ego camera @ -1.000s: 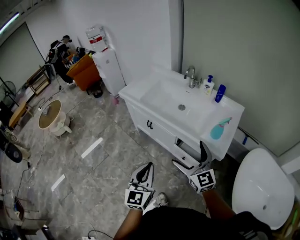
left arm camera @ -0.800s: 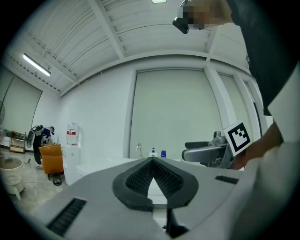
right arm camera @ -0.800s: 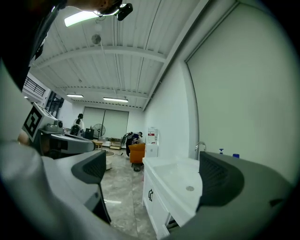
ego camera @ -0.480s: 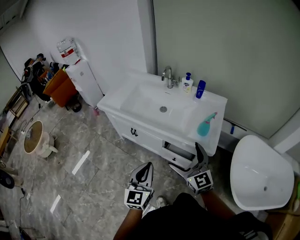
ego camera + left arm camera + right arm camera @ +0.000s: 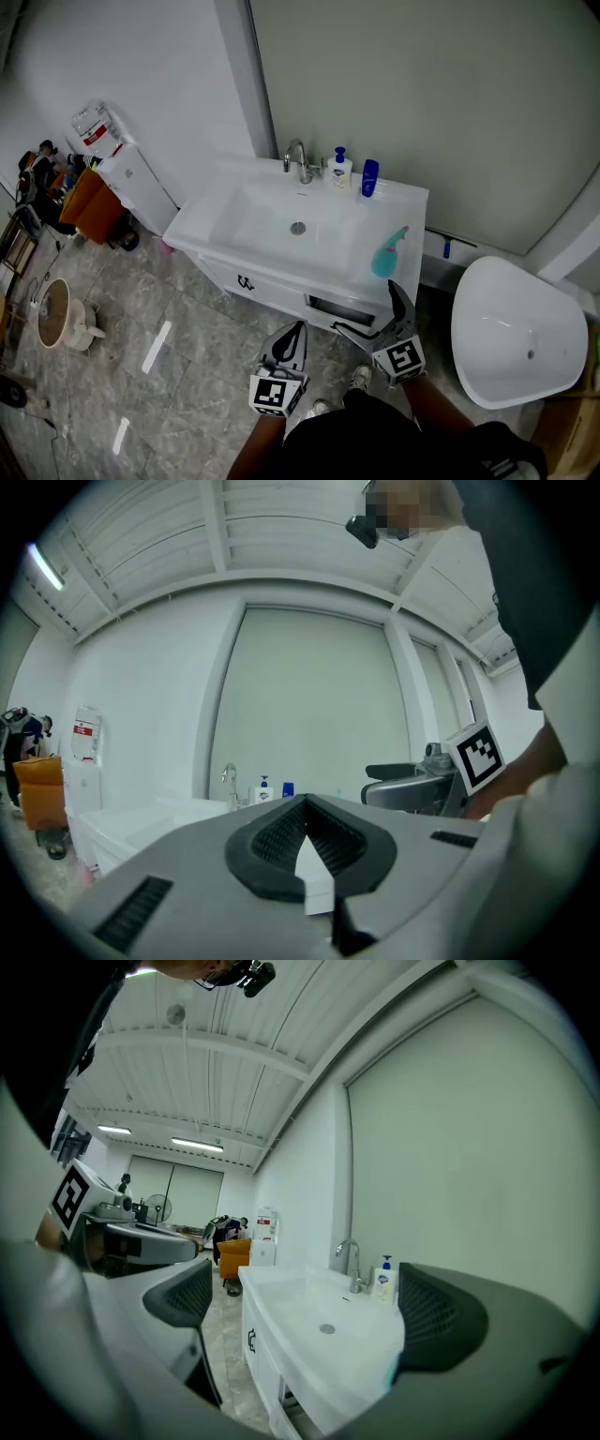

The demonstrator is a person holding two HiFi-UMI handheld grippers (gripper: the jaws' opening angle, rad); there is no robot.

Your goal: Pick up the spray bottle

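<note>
The teal spray bottle [image 5: 386, 253] lies on the right end of the white sink counter [image 5: 225, 194] in the head view. My right gripper [image 5: 375, 312] is open, held just in front of the counter's front edge, a little below the bottle. In the right gripper view its right jaw hides the bottle; only a sliver of teal shows at the counter's near corner [image 5: 394, 1370]. My left gripper [image 5: 293, 335] is shut with nothing in it, lower and to the left, above the floor. In the left gripper view the left gripper's [image 5: 305, 803] pads meet.
On the counter's back edge stand a tap [image 5: 298, 159], a white soap pump bottle [image 5: 340, 169] and a dark blue bottle [image 5: 369, 177]. A white toilet [image 5: 511, 333] sits right of the cabinet. A water dispenser [image 5: 122, 173] and orange bin [image 5: 82, 206] stand at left.
The view has shifted toward the sink: the counter and spray bottle now sit closer to my grippers. Both grippers keep their pose, the right open and the left shut.
</note>
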